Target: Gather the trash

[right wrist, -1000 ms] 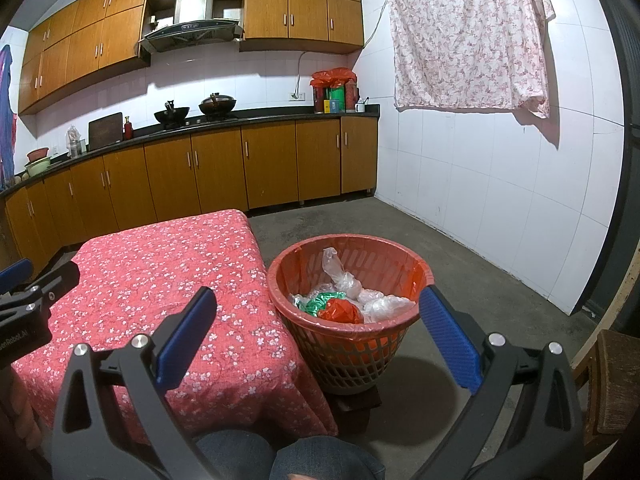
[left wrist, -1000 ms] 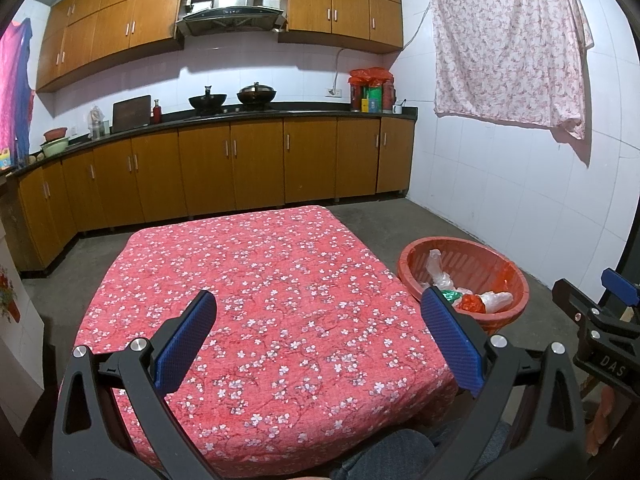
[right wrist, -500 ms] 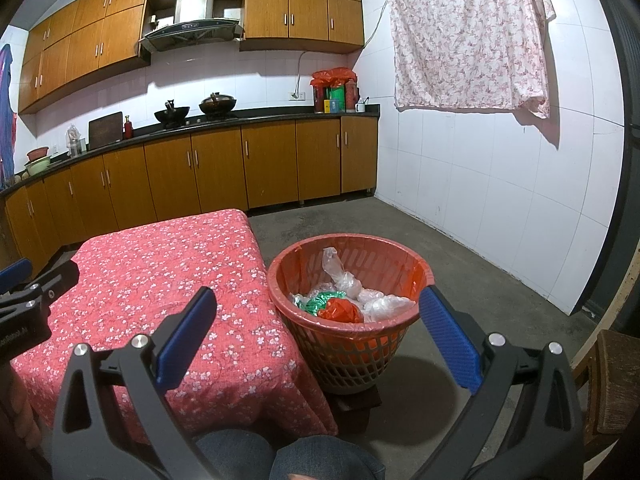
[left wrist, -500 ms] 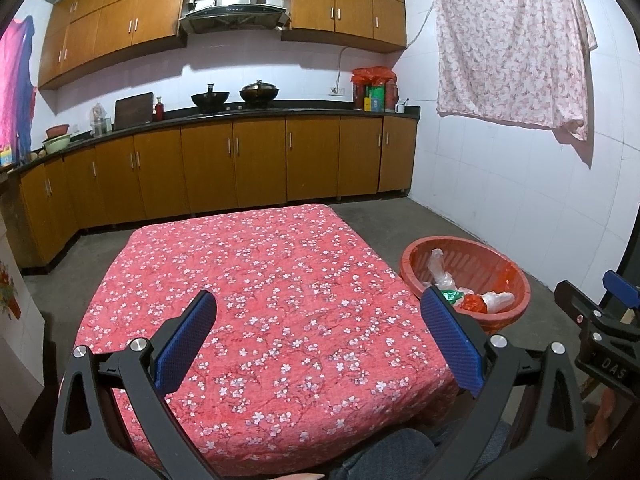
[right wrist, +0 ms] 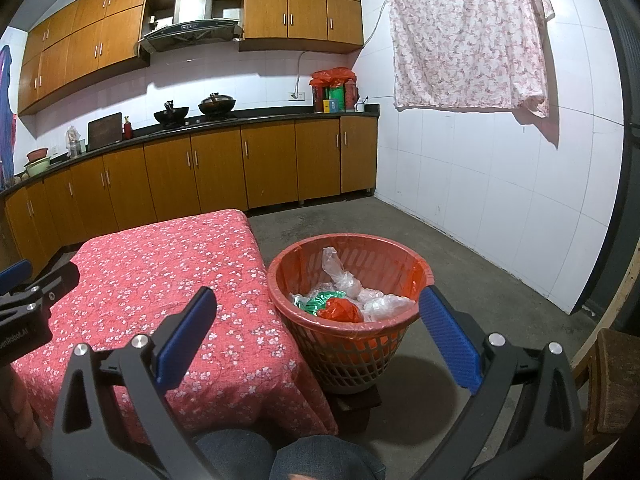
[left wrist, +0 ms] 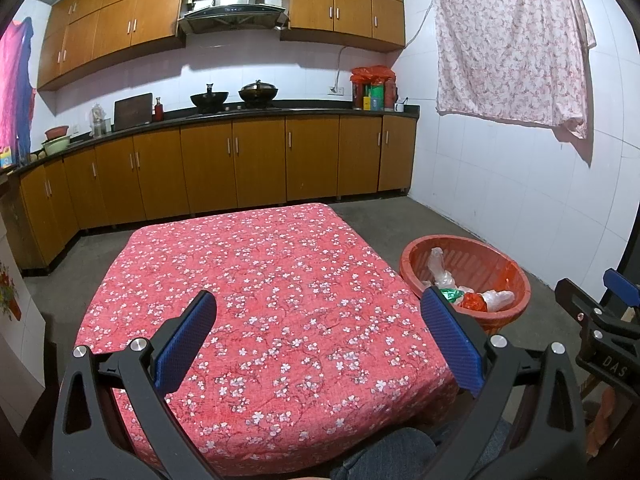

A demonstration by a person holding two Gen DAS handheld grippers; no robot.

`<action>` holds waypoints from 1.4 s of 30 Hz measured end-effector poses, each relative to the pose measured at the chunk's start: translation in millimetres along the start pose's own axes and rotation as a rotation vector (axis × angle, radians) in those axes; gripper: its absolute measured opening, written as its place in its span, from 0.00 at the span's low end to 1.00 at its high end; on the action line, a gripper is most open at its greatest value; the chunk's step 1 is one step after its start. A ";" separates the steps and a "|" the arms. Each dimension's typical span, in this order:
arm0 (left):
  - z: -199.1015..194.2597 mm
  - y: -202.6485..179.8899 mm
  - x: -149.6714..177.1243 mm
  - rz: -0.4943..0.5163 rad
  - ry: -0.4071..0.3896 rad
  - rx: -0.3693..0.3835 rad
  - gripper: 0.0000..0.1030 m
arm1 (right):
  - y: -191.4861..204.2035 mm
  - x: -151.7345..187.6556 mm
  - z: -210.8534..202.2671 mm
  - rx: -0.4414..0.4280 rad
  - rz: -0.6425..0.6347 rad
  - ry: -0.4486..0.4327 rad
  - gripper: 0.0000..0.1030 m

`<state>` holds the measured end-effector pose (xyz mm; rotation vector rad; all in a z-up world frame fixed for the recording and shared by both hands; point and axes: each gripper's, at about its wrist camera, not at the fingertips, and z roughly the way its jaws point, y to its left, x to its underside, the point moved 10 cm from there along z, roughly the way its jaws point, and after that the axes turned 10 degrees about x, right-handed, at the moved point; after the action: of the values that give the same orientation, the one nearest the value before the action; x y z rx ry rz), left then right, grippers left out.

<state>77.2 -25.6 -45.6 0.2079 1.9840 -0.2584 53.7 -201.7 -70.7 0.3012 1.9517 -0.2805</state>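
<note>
A red plastic basket (right wrist: 400, 254) stands on the floor right of the table; it also shows in the left wrist view (left wrist: 516, 270). Inside lie clear plastic bags (right wrist: 372, 300), a green wrapper (right wrist: 316, 300) and a red crumpled bag (right wrist: 340, 312). The table (left wrist: 256, 280) has a red flowered cloth with no trash visible on it. My left gripper (left wrist: 318, 336) is open and empty above the table's near edge. My right gripper (right wrist: 316, 332) is open and empty, held in front of the basket, apart from it.
Wooden kitchen cabinets (left wrist: 240, 168) with a black counter run along the back and left walls. A flowered cloth (left wrist: 508, 40) hangs on the right wall. A wooden chair (right wrist: 612, 380) stands at the far right. The person's knees (right wrist: 288, 456) show at the bottom.
The left wrist view has tilted up slightly, so the table and basket sit a little lower in frame. The right gripper has not visibly moved. Both stay open.
</note>
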 end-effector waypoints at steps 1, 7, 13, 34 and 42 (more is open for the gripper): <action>-0.3 -0.1 0.2 0.000 0.000 0.000 0.98 | 0.0 -0.2 -0.1 0.000 0.000 0.000 0.96; 0.0 -0.3 -0.1 0.000 0.000 0.000 0.98 | -0.3 0.0 0.0 0.000 0.000 0.000 0.96; -0.4 -0.6 0.1 0.001 0.001 0.000 0.98 | -0.3 -0.1 -0.2 -0.001 0.000 0.000 0.96; 0.6 -0.4 -0.1 0.003 0.003 0.001 0.98 | -0.1 -0.3 -0.4 0.000 -0.001 0.000 0.96; 0.5 -1.0 0.5 0.013 0.003 0.002 0.98 | 0.3 -0.5 -0.5 0.000 -0.001 0.002 0.96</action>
<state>77.2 -26.7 -46.2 0.2222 1.9846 -0.2523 53.6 -201.3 -70.0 0.3010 1.9534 -0.2808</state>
